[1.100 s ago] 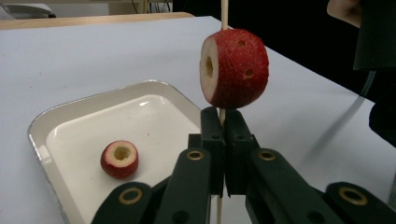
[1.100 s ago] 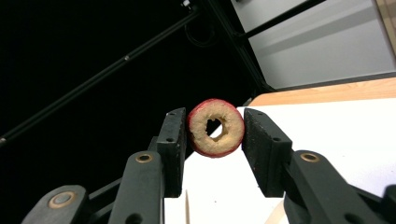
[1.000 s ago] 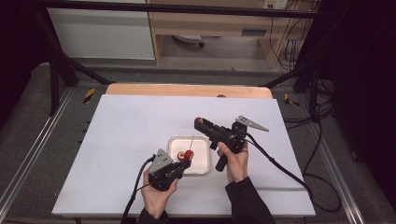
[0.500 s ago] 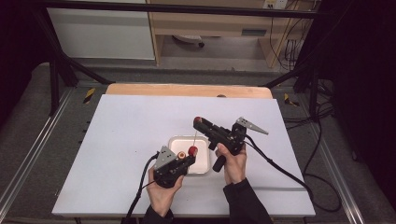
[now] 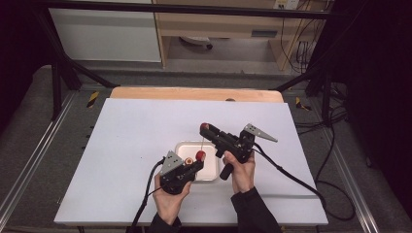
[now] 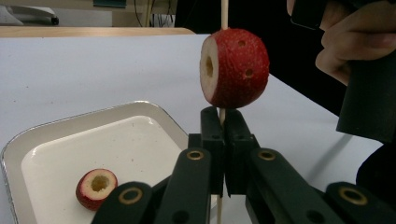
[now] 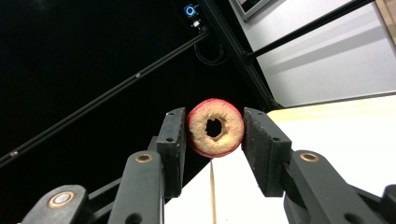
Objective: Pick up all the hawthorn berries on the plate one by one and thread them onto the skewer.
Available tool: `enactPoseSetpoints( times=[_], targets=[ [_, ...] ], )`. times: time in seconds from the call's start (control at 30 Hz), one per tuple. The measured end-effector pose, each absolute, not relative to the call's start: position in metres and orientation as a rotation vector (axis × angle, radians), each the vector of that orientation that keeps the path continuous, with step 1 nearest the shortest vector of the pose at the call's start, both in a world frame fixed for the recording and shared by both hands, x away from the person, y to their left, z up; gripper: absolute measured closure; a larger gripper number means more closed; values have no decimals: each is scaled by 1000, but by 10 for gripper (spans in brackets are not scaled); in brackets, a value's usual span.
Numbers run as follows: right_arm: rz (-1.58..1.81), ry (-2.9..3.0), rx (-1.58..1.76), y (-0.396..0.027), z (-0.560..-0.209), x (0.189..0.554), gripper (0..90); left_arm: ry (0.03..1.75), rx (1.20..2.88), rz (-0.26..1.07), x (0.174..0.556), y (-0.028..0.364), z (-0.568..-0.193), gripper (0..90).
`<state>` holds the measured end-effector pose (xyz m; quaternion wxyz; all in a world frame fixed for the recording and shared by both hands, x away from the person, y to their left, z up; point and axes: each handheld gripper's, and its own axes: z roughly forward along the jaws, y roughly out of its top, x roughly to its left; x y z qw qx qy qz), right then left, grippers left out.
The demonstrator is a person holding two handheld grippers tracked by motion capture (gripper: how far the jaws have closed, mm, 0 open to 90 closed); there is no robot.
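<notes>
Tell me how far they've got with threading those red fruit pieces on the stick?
One cored fruit piece already sits on the skewer, which the left claw pinches shut below it. The right claw grips a second piece above the stick, not yet threaded. A third piece waits in the tray.

A red fruit piece [image 6: 235,67] with speckled skin, dark round holes and a pale cut face sits on a tan wooden skewer [image 6: 224,13]. A second red-skinned piece [image 6: 96,187] lies in a cream tray [image 6: 56,140] with a silvery rim. A third, red-rimmed with beige flesh [image 7: 215,127], sits between black tongs [image 7: 215,135]. The desk [image 5: 145,131] is white.
</notes>
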<state>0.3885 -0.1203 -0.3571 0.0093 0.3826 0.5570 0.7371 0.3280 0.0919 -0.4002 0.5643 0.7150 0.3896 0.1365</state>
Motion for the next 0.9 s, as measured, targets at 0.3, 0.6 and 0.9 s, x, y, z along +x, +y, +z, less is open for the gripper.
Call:
enactPoseSetpoints(
  times=[0.3,0.6,0.9],
  targets=[
    [2300,1753,1186,-120,-358,387,611,921,1682,314,328,92,-400,888],
    [2275,1771,1161,-118,-360,386,612,953,1656,267,329,90,-401,888],
    [2251,1786,1109,-117,-362,382,613,961,1625,252,327,89,-405,889]
  ],
)
